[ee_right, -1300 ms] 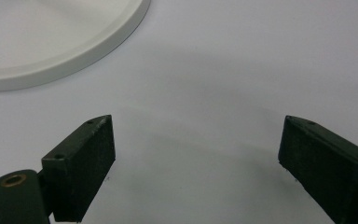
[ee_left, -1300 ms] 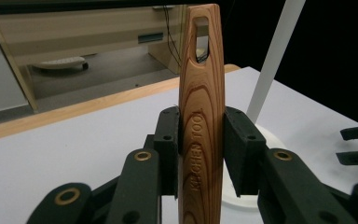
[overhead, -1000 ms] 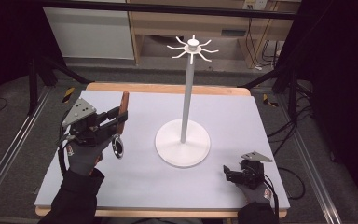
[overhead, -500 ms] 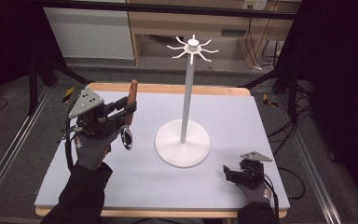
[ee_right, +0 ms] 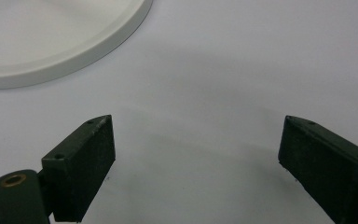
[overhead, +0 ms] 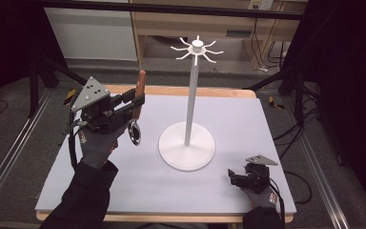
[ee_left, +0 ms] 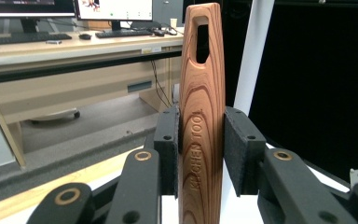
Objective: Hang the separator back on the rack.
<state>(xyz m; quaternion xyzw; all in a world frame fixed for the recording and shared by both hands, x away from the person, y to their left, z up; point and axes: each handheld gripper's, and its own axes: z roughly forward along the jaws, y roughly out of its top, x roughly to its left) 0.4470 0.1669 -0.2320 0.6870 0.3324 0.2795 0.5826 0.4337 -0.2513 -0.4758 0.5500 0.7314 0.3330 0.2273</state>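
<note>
My left gripper [overhead: 136, 102] hangs above the left part of the table, shut on a kitchen tool. The tool's wooden handle [overhead: 140, 86] points up and away, and its round metal head [overhead: 134, 132] dangles below the jaws, off the table. In the left gripper view the black pads [ee_left: 168, 149] press both sides of the handle [ee_left: 203, 93], which has a slot near its top. A white stand [overhead: 187, 145] with a tall pole and a crown of hooks [overhead: 197, 47] rises at mid-table. My right gripper [overhead: 232, 177] rests open near the front right, its jaws wide apart over the bare mat [ee_right: 196, 158].
A pale mat [overhead: 248, 119] covers the wooden table. The stand's round base [ee_right: 51, 37] lies close ahead of the right gripper. Behind the table are a cabinet [overhead: 90, 33], shelves and floor cables. A desk with a keyboard [ee_left: 28, 38] is farther off.
The left gripper has risen and moved toward the far side with the tool, lifting its metal head higher off the table. The right gripper has stayed put.
</note>
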